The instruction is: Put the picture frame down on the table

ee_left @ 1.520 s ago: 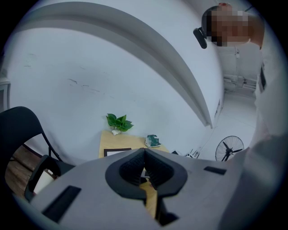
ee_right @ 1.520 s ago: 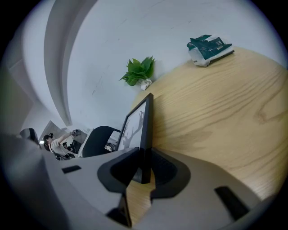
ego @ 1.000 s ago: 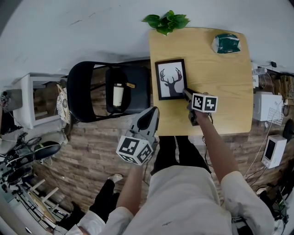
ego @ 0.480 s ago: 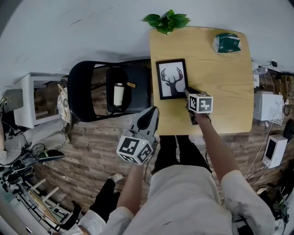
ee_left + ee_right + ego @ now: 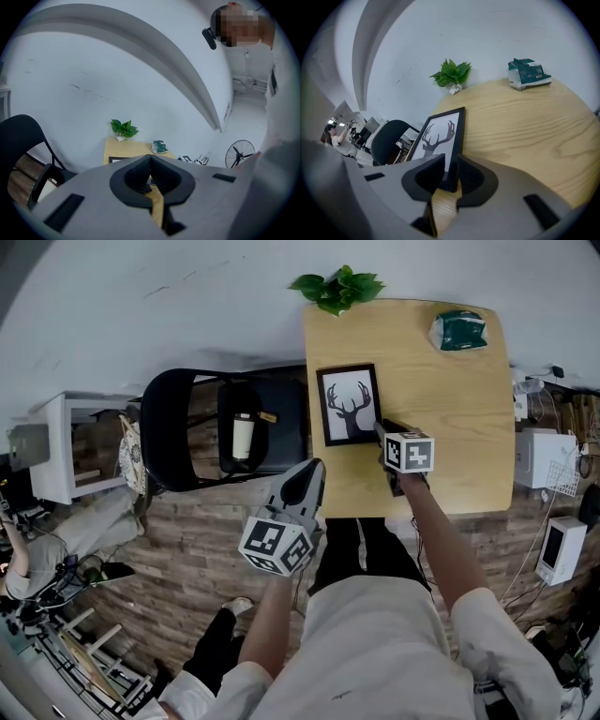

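The picture frame [image 5: 350,404], black-edged with a deer silhouette on white, is at the left side of the wooden table [image 5: 441,409]. My right gripper [image 5: 380,427] is shut on its near right corner. In the right gripper view the frame [image 5: 438,136] rises tilted from between the jaws of the right gripper [image 5: 450,176], and its far end looks lifted off the table [image 5: 525,126]. My left gripper [image 5: 307,474] hangs off the table's near left corner, over the floor, shut with nothing in it; in its own view the left gripper [image 5: 150,176] has its pads touching.
A small green plant [image 5: 339,285] stands at the table's far left corner. A green packet [image 5: 458,329] lies at the far right. A black folding chair [image 5: 216,427] holding a bottle stands left of the table. White boxes and cables are to the right.
The right gripper's marker cube has shifted slightly left, and the frame has moved a little with it. The left gripper has stayed in place.
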The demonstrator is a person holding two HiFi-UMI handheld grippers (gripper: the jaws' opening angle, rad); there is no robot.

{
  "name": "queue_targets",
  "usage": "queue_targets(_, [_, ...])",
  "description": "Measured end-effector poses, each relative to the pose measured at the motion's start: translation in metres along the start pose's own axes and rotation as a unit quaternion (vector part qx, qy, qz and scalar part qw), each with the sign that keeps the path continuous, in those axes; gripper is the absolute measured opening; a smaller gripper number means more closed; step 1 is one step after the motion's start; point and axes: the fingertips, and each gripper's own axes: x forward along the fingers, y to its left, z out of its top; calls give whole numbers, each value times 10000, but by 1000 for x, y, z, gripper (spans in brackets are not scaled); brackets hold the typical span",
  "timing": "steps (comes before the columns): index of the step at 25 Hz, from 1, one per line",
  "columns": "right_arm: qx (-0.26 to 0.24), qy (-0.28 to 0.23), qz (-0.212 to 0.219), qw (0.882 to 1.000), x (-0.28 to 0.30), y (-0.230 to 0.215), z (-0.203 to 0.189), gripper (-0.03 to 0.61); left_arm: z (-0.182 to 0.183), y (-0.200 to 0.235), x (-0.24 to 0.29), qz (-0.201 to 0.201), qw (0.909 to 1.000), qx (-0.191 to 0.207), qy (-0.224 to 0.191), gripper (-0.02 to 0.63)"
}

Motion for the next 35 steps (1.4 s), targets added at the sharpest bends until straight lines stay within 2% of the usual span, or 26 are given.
queue_targets(17, [-1118, -550, -105, 9922, -70, 33, 42, 51, 32, -24, -14, -96, 9993, 270, -256, 6])
queue_targets(24, [-1744, -907, -127, 9804, -110, 52, 65, 38, 45, -31, -12, -173, 9987, 348, -344, 6])
queue_targets(35, [-2202, -1733, 153, 9598, -188, 100, 107, 17, 81, -49, -13, -434, 9956, 638, -533, 6])
